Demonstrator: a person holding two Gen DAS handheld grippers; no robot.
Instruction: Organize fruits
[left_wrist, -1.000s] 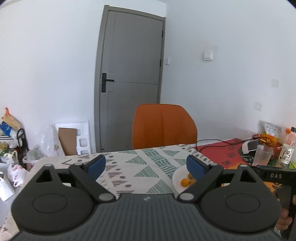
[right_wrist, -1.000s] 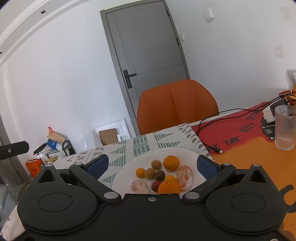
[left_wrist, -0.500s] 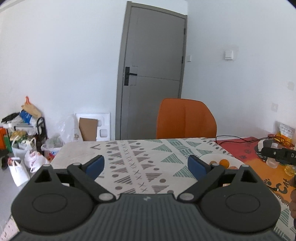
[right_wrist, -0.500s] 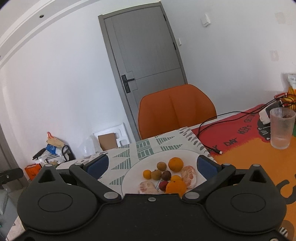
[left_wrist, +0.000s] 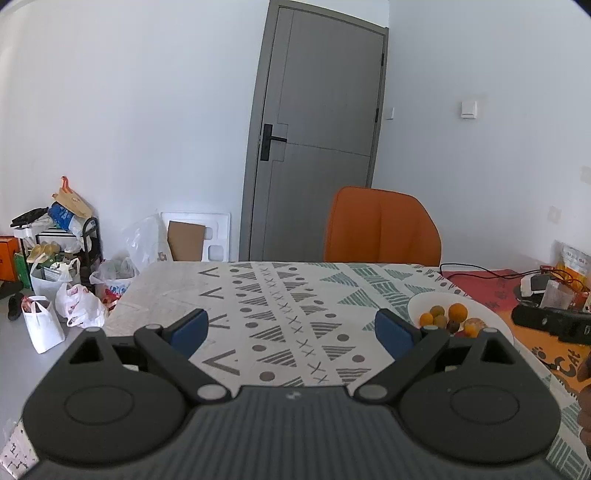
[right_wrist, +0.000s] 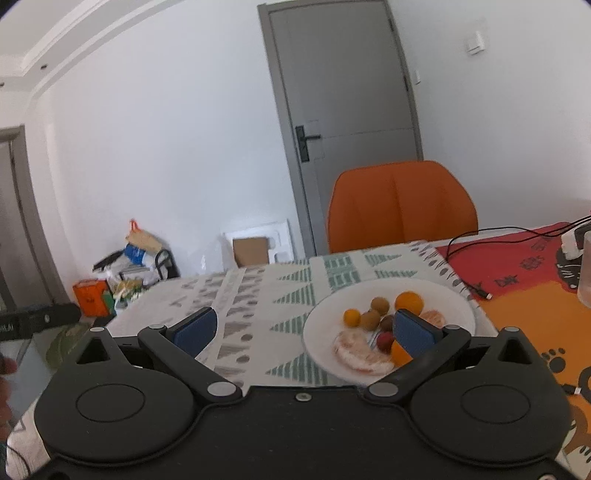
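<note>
A white plate on the patterned tablecloth holds several fruits: an orange, a small tangerine, brown round fruits, a red one and peeled citrus segments. My right gripper hovers open above the cloth, its right pad in front of the plate. In the left wrist view the same plate lies to the right of my left gripper, which is open over bare cloth with nothing between its fingers. The right gripper's body shows at the right edge.
An orange chair stands at the table's far side before a grey door. A black cable runs over the red and orange mat. A glass and snack bags sit far right. Bags clutter the floor at left.
Both views have swung left: the plate has shifted rightwards in each, and the glass has nearly left the right wrist view. Both grippers stay open.
</note>
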